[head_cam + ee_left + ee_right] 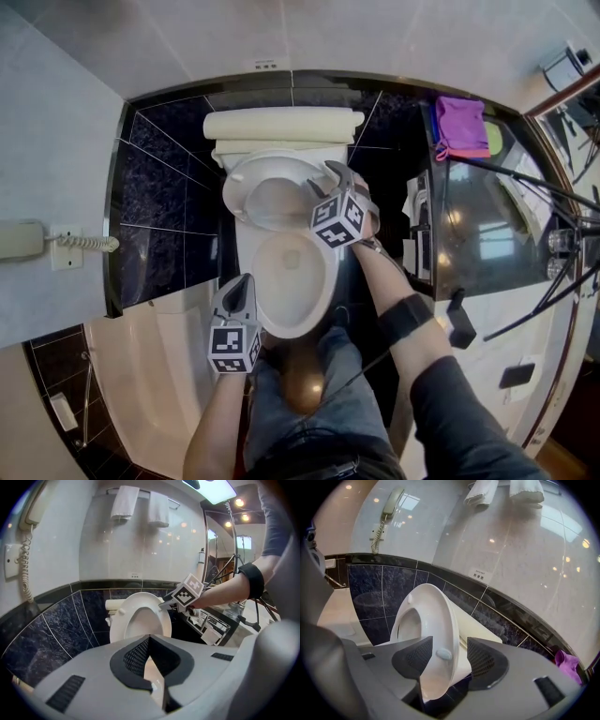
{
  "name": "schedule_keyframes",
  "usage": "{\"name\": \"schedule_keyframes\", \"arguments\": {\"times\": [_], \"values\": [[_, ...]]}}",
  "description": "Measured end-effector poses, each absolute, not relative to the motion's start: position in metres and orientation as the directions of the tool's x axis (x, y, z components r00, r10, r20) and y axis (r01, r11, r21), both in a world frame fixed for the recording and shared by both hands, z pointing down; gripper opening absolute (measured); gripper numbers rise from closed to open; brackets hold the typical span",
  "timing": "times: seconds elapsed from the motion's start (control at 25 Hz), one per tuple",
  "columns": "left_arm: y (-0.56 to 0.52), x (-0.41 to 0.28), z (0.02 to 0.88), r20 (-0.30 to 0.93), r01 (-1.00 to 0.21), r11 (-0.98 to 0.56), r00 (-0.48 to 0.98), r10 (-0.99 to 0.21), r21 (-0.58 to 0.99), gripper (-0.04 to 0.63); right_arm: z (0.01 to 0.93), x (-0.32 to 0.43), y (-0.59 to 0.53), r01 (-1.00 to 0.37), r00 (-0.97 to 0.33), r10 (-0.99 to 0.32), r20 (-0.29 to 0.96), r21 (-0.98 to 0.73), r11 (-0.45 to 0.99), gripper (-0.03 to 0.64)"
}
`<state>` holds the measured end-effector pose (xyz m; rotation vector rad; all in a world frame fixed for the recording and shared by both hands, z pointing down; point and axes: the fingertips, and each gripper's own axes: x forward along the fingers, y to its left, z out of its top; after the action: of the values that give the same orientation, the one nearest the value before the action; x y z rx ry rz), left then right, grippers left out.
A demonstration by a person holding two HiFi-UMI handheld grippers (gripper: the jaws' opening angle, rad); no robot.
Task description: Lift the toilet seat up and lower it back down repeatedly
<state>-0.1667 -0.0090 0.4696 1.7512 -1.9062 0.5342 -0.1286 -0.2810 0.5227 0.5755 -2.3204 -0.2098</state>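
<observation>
Toilet seat (444,620), raised; right gripper (450,658) at three o'clock, jaws wide astride rim, gripping nothing: clamp gently, lower slowly.

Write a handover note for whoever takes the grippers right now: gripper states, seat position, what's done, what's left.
Right gripper: open, with the edge of the toilet seat between its jaws; the pads are not pressing on it.
Left gripper: shut and empty, low at the front of the bowl, clear of the seat.
Seat: raised, standing steeply toward the tank.
Done: the seat is up. How many cycles have been run cannot be told.
Left: probably lower the seat onto the bowl with the right gripper, then lift it again and repeat.
</observation>
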Motion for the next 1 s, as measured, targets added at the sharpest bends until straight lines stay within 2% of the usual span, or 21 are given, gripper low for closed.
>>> {"name": "schedule_keyframes", "arguments": {"times": [0.12,0.2,0.24,1.0], "values": [[-0.007,-0.170,0.481,0.609,-0.992,0.114,-0.061,-0.791,0.050,0.000,0.525,-0.139,-0.288,-0.314,-0.640,-0.461,0.615,0.339,0.887,0.214],[-0.006,-0.170,0.487,0.616,-0.991,0.123,-0.063,-0.785,0.056,0.000,0.527,-0.143,-0.290,-0.284,-0.637,-0.468,0.613,0.377,0.881,0.135],[-0.006,-0.170,0.490,0.619,-0.991,0.124,-0.061,-0.783,0.058,0.000,0.527,-0.145,-0.290,-0.275,-0.635,-0.474,0.610,0.394,0.877,0.120],[0.030,-0.139,0.537,0.698,-0.992,0.071,0.025,-0.716,0.108,0.000,0.510,-0.113,-0.214,-0.161,-0.636,-0.493,0.594,0.523,0.837,0.107]]}}
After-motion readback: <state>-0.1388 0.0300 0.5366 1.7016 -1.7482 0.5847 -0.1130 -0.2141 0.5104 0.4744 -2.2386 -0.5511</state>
